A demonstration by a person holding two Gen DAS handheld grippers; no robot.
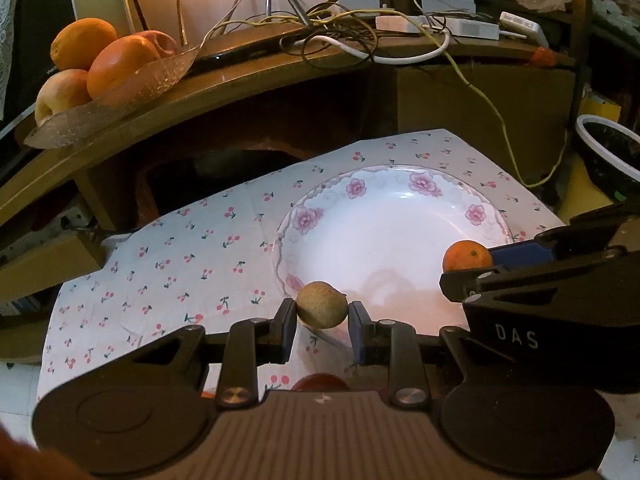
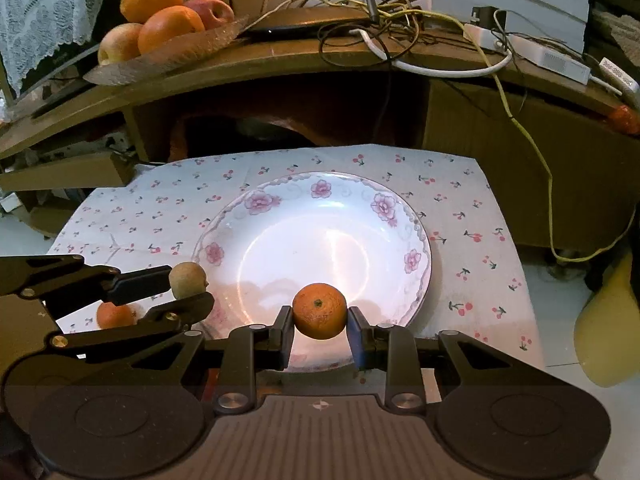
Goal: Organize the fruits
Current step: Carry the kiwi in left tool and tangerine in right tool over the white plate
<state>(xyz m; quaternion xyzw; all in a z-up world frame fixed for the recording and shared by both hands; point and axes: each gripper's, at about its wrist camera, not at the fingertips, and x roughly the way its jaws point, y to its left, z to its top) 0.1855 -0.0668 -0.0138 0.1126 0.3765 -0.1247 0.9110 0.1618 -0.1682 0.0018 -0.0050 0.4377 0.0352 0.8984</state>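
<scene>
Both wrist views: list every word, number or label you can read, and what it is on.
"DAS": white letters on the right claw's black body, seen in the left wrist view.
White adapter on the shelf: a printed label, too blurred to read.
Nothing else legible.

The plate (image 2: 416, 240) is glossy white ceramic with pink flowers. The cloth (image 2: 472, 208) under it looks matt and cherry-printed. The kiwi (image 1: 322, 305) is dull, rough-skinned; the orange (image 2: 319, 311) is dimpled.
</scene>
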